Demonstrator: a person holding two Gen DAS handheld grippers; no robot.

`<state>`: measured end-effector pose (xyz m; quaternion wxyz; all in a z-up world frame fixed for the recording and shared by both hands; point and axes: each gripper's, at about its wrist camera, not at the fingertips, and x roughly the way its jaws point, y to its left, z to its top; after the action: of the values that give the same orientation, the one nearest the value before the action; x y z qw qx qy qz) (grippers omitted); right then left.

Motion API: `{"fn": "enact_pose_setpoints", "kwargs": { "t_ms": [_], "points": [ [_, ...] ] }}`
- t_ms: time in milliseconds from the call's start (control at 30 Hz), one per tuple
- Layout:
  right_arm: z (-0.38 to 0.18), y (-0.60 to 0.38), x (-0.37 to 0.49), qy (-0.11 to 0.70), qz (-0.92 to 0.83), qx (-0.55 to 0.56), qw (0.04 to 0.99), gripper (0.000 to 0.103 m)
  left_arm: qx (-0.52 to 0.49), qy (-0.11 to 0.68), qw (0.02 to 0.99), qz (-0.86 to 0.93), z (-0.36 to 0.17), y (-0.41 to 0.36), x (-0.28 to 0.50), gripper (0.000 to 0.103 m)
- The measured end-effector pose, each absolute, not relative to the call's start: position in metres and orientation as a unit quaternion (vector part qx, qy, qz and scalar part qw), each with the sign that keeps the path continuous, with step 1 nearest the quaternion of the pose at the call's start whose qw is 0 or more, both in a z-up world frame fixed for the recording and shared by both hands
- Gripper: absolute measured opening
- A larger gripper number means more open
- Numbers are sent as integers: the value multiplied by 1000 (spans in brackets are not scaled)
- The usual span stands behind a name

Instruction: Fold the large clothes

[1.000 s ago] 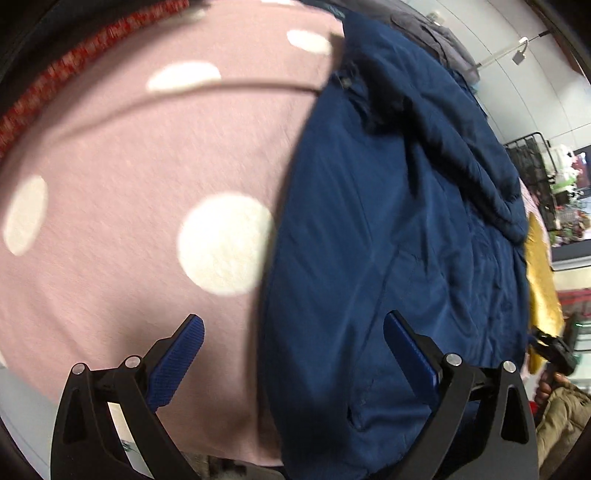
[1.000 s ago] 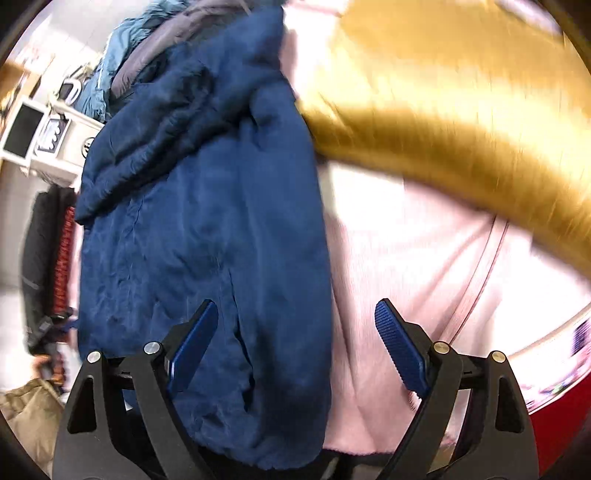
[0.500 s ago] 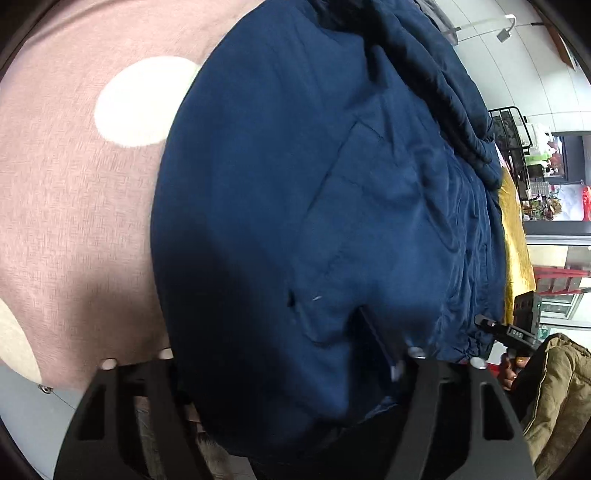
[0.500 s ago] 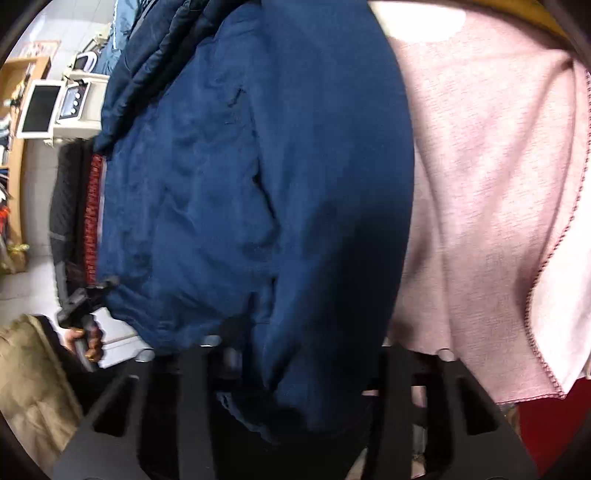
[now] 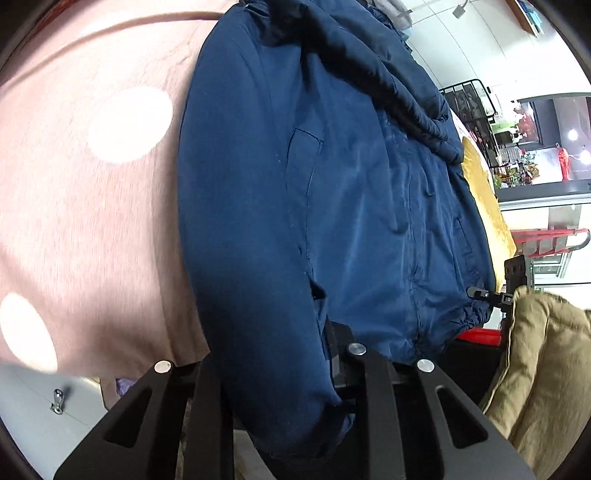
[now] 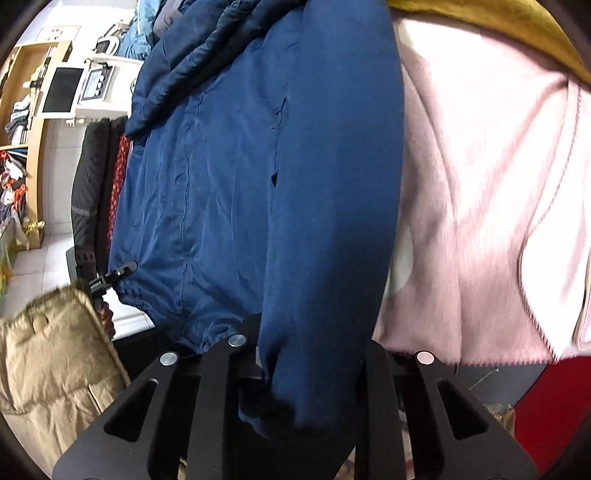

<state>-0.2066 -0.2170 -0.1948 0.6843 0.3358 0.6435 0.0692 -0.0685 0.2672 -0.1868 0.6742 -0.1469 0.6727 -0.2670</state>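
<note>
Navy jacket (image 5: 332,206) spread flat on a pink spotted blanket (image 5: 92,206), yellow cloth (image 6: 498,22) at the far edge. Left gripper (image 5: 288,398) just been closing, jaws now pinched on the jacket's near hem corner. Right gripper (image 6: 306,391) same deal, just been closing and clamped on the other hem corner. Tan padded sleeve (image 6: 48,362) close by.

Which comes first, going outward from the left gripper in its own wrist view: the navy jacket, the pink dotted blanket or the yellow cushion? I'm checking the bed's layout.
1. Navy jacket: its hem is clamped in the left gripper.
2. Pink dotted blanket: under the jacket, spreading left.
3. Yellow cushion: beyond the jacket's far right edge.
</note>
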Motion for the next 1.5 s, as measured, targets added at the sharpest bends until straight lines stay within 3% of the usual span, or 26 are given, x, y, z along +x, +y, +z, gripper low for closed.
{"fn": "enact_pose_setpoints", "kwargs": {
  "t_ms": [200, 433, 800, 1067, 1233, 1367, 1500],
  "points": [
    [-209, -203, -230, 660, 60, 372, 650, 20, -172, 699, 649, -247, -201, 279, -88, 21],
    [-211, -214, -211, 661, 54, 369, 651, 20, -176, 691, 660, -238, -189, 259, -46, 21],
    [-134, -255, -40, 561, 65, 342, 751, 19, -136, 619, 732, -250, -140, 208, 118, 21],
    [-99, -334, 42, 472, 42, 453, 755, 20, -170, 551, 786, -224, -88, 200, 222, 23],
    [-99, -351, 83, 476, 19, 461, 748, 20, -154, 569, 782, -204, -87, 178, 268, 23],
    [-130, -364, 100, 492, 4, 509, 706, 21, -196, 608, 744, -194, -115, 187, 288, 29],
    [-162, -381, 102, 482, 8, 603, 636, 29, -342, 609, 679, -225, -131, 219, 299, 45]
  ]
}}
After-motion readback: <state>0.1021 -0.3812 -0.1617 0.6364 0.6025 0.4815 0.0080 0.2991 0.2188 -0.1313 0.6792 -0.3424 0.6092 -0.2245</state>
